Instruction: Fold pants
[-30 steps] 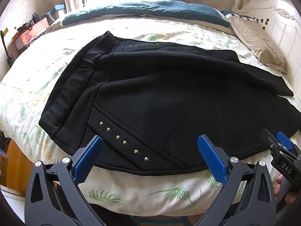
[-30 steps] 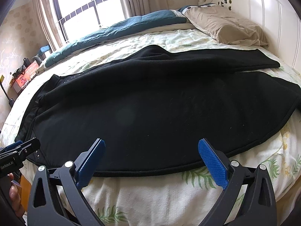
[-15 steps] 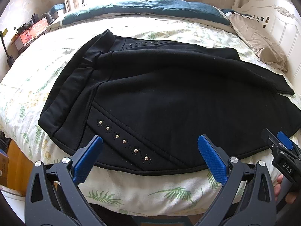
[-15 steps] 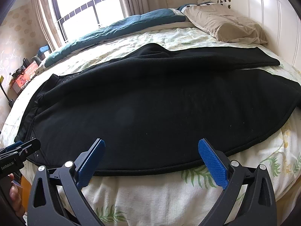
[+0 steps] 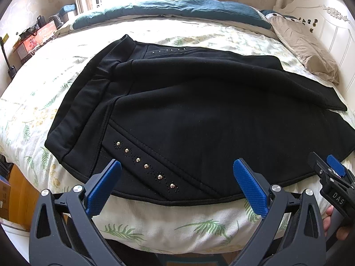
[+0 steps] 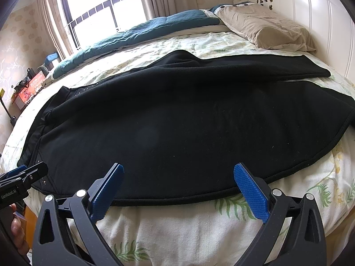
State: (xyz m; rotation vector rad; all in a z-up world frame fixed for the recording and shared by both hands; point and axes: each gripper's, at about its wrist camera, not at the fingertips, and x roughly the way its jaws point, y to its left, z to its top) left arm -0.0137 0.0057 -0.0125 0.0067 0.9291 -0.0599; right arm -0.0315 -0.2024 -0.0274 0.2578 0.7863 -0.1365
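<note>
Black pants [image 5: 199, 115] lie spread flat across the bed, waistband at the left, legs running right; a row of metal studs [image 5: 145, 166] marks the near pocket. They also fill the right wrist view [image 6: 177, 128]. My left gripper [image 5: 177, 185] is open and empty, hovering over the pants' near hem by the studs. My right gripper [image 6: 178, 186] is open and empty over the near hem further right; it also shows at the right edge of the left wrist view [image 5: 330, 173]. The left gripper shows at the left edge of the right wrist view [image 6: 22, 175].
The bed [image 5: 173, 217] has a floral sheet. A teal duvet [image 5: 168, 11] lies along the far side. A beige pillow [image 6: 266, 28] rests by the white headboard [image 6: 321, 17]. A side table with clutter [image 5: 33, 37] stands at the far left.
Both grippers have pulled back and risen slightly from the bed; the pants look a little farther away. Nothing was grasped and the pants have not moved.
</note>
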